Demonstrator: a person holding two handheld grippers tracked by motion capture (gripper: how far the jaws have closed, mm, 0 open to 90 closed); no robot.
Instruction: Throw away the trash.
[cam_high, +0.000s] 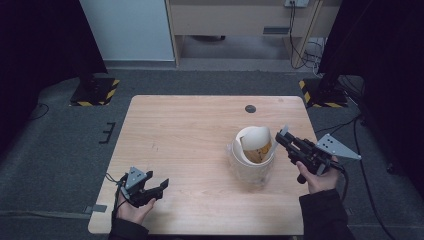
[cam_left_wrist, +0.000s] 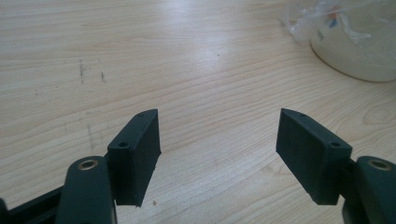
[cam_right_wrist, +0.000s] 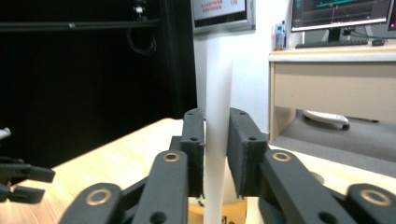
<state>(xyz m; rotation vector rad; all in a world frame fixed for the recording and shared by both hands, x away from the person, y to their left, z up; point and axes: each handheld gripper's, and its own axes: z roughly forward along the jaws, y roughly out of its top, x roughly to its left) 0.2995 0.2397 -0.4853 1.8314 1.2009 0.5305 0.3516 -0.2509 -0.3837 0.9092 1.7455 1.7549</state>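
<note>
Left claw (cam_high: 161, 186): lower left of the high view, low over the surface, held in a hand (cam_high: 132, 210) coming in from the bottom edge; jaws spread with nothing between them, bare wood showing in the gap in the left gripper view (cam_left_wrist: 217, 154).
Surface (cam_high: 185, 145): light wood with rounded corners, middle of the high view; a small dark round spot (cam_high: 250, 108) near its far edge.
Cup (cam_high: 253, 155): pale round container wrapped in clear plastic, right of centre in the high view, standing on the surface well apart from the left claw; its rim and plastic appear in the upper right corner of the left gripper view (cam_left_wrist: 355, 46). Brown contents visible inside.
White strip (cam_high: 283, 134): thin, flat, upright; in the right gripper view (cam_right_wrist: 217, 140) it rises between the two pads.
Right claw (cam_high: 280, 137): right of the cup's rim in the high view, held in a hand (cam_high: 320, 180); pinching the white strip, one pad on either face (cam_right_wrist: 215, 154).
</note>
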